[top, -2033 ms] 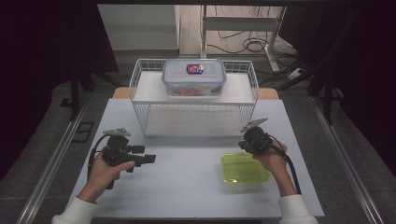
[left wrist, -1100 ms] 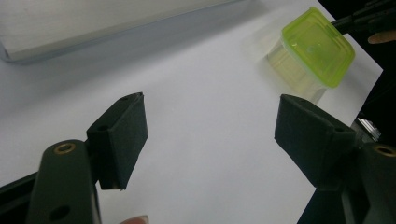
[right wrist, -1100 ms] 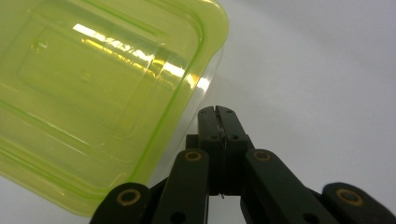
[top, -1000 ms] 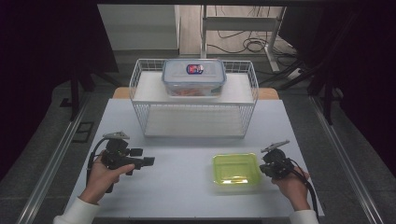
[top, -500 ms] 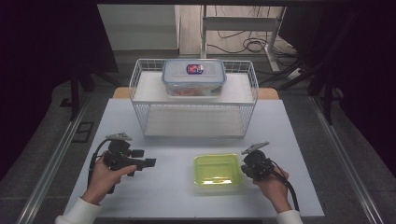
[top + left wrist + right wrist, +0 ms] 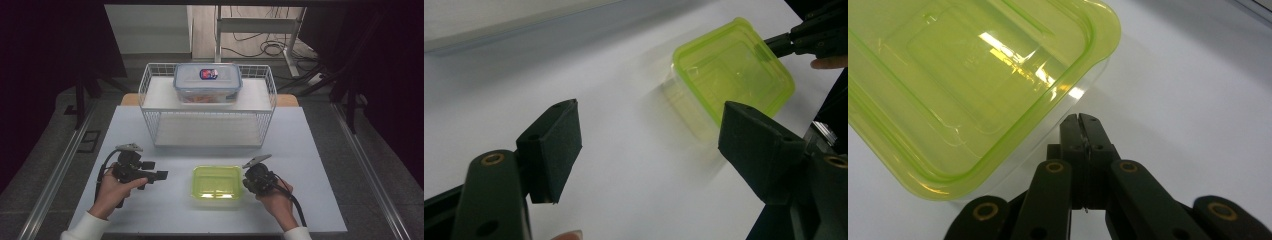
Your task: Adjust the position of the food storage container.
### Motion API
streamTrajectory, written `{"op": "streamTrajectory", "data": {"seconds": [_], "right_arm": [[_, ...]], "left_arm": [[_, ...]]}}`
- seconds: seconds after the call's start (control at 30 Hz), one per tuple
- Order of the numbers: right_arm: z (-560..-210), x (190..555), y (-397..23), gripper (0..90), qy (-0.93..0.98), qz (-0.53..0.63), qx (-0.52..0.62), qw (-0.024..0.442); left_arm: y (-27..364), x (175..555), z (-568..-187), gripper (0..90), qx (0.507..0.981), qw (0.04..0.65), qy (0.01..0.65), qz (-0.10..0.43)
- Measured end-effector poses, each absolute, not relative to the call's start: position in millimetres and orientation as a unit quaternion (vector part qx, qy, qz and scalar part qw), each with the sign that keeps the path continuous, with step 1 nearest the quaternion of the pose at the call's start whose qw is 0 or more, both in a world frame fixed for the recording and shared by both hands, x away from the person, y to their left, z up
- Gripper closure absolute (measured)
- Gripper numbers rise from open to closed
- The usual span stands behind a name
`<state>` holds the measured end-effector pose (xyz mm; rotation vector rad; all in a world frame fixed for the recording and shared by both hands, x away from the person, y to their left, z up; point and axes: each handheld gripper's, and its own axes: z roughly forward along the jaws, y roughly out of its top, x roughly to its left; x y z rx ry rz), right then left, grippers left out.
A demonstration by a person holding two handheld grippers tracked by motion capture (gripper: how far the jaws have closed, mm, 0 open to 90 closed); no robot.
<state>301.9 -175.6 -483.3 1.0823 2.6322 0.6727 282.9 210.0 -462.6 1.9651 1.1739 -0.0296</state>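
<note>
While the yellow-green lidded container (image 6: 216, 182) lay on the white table (image 6: 310, 150) before the wire basket (image 6: 207, 107), the right gripper (image 6: 1082, 131), jaws pressed together and empty, touched its right side; the left gripper (image 6: 649, 150) gaped wide, well apart to the left

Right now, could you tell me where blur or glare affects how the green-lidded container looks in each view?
Left gripper view: the green-lidded container is smeared along its near edge, like motion blur. Right gripper view: it is sharp, with bright glare streaks on the lid. High view: it is small but clear, with faint reflections.
</note>
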Motion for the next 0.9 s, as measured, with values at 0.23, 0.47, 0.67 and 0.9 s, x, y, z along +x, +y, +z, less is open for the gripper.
{"op": "streamTrajectory", "data": {"seconds": [0.23, 0.47, 0.67, 0.9], "right_arm": [[-488, 299, -162, 89.4, 0.898, 0.242, 0.349, 0.112], [-473, 294, -187, 89.2, 0.878, 0.277, 0.373, 0.116], [-463, 291, -213, 64.4, 0.838, 0.347, 0.413, 0.077], [-462, 292, -224, 34.5, 0.800, 0.398, 0.449, 0.020]], "left_arm": [[210, 283, -462, 24.4, 0.781, 0.414, 0.468, -0.011], [212, 278, -463, 24.5, 0.771, 0.422, 0.477, -0.005], [214, 271, -463, 24.9, 0.758, 0.435, 0.485, 0.002], [213, 264, -463, 24.9, 0.752, 0.447, 0.485, -0.004]]}}
